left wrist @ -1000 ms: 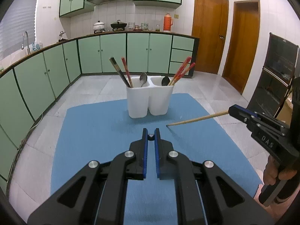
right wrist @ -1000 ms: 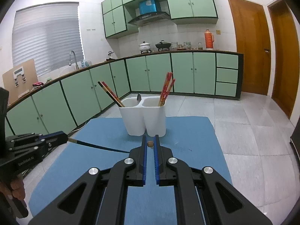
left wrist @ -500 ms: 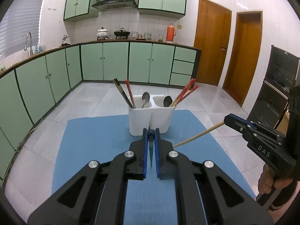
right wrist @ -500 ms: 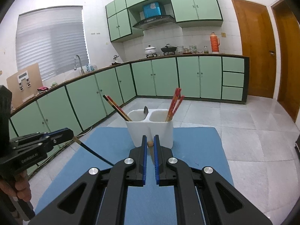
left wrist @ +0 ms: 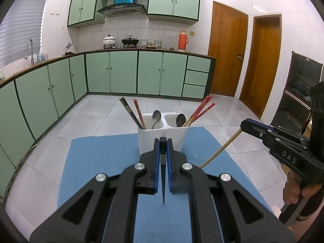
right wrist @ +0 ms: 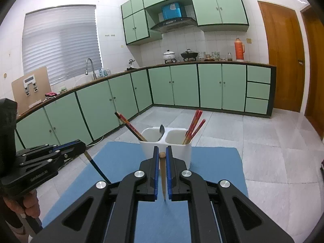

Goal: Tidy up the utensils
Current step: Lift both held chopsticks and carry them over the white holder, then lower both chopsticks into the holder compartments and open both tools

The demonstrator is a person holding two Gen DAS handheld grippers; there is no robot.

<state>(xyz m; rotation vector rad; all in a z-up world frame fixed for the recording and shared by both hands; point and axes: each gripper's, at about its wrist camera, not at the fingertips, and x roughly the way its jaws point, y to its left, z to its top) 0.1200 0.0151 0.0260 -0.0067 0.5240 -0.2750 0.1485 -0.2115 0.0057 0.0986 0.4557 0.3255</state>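
Though partly blurred, right gripper [left wrist: 246,124] casing reads "DAS", gripping chopstick [left wrist: 220,150].

A two-compartment holder [left wrist: 163,136] stands on a mat [left wrist: 97,162] at the mat's far edge, at 12 o'clock from the left gripper [left wrist: 163,141] in the left wrist view. In its left compartment, chopsticks [left wrist: 131,112] lean toward 11 o'clock beside a spoon [left wrist: 156,117]; in the right one, a second spoon [left wrist: 180,119] sits left of chopsticks [left wrist: 199,110] leaning toward 1 o'clock. The right gripper [left wrist: 244,126] is at 3 o'clock, its chopstick [left wrist: 219,151] slanting down toward the mat. Cabinets [left wrist: 113,73] run behind the holder, doors [left wrist: 227,54] at 2 o'clock
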